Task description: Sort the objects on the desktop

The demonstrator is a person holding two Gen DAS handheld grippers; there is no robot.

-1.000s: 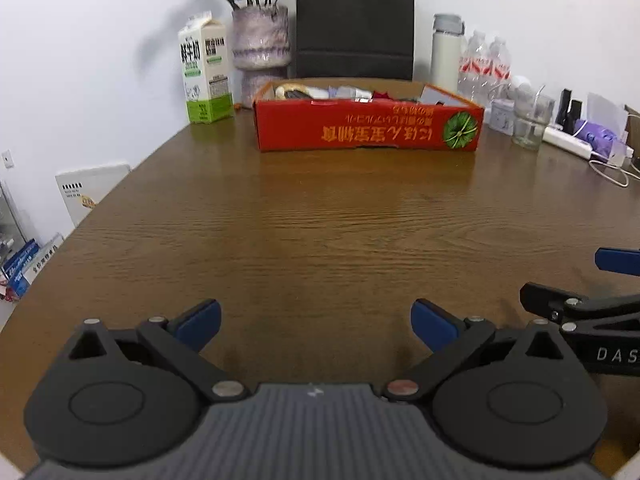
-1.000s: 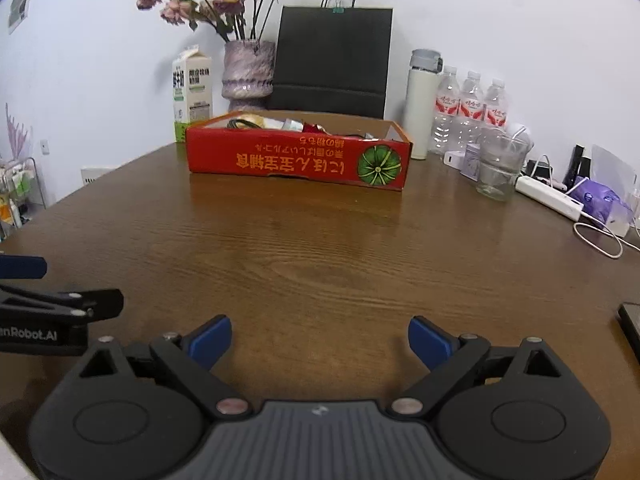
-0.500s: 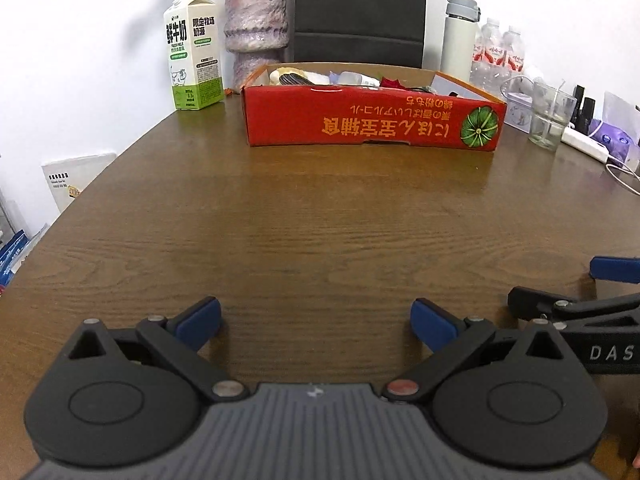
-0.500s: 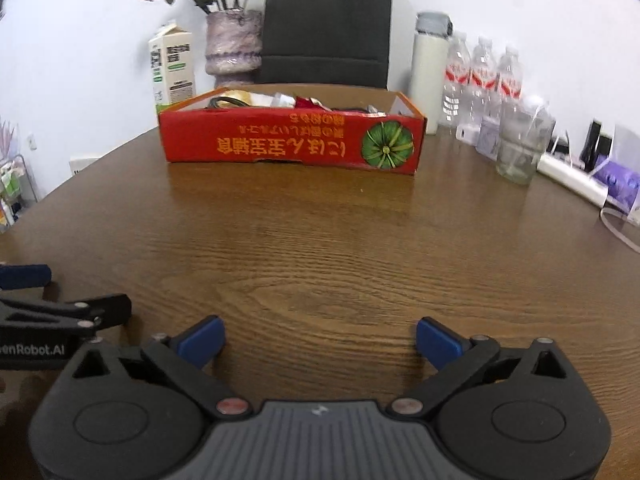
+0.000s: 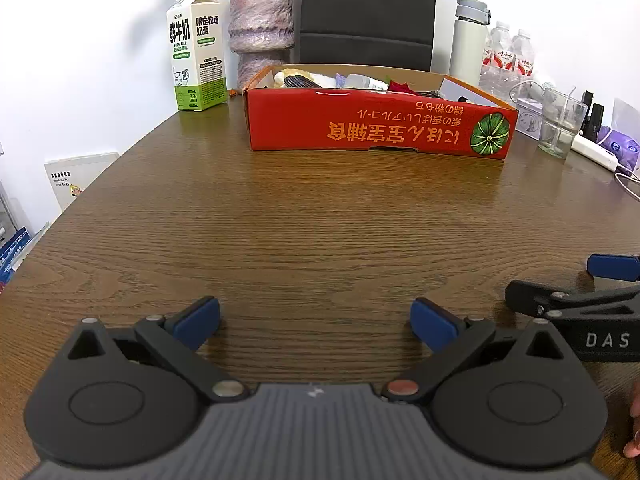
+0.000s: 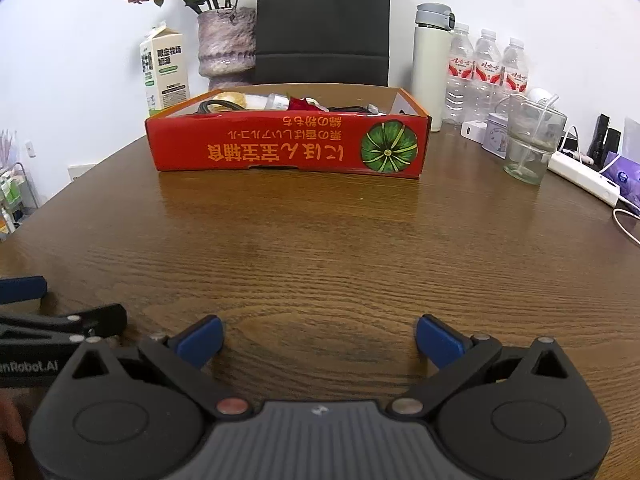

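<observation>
A red cardboard box [image 5: 376, 126] with orange lettering stands at the far side of the wooden table [image 5: 320, 232]; it also shows in the right wrist view [image 6: 286, 148]. Several items lie in it, among them a dark cable, a small bottle and something red [image 6: 302, 104]. My left gripper [image 5: 316, 318] is open and empty, low over the near table. My right gripper [image 6: 318, 338] is open and empty beside it. Each gripper shows at the edge of the other's view.
A milk carton [image 5: 196, 50], a purple vase [image 5: 260, 24] with dried flowers and a black bag [image 6: 322, 20] stand behind the box. To the right are a white flask [image 6: 430, 68], water bottles [image 6: 486, 68], a glass [image 6: 530, 140], a power strip [image 6: 584, 178] and cables.
Both grippers have moved forward toward the red box, which now looks larger and nearer. Both stay open and empty.
</observation>
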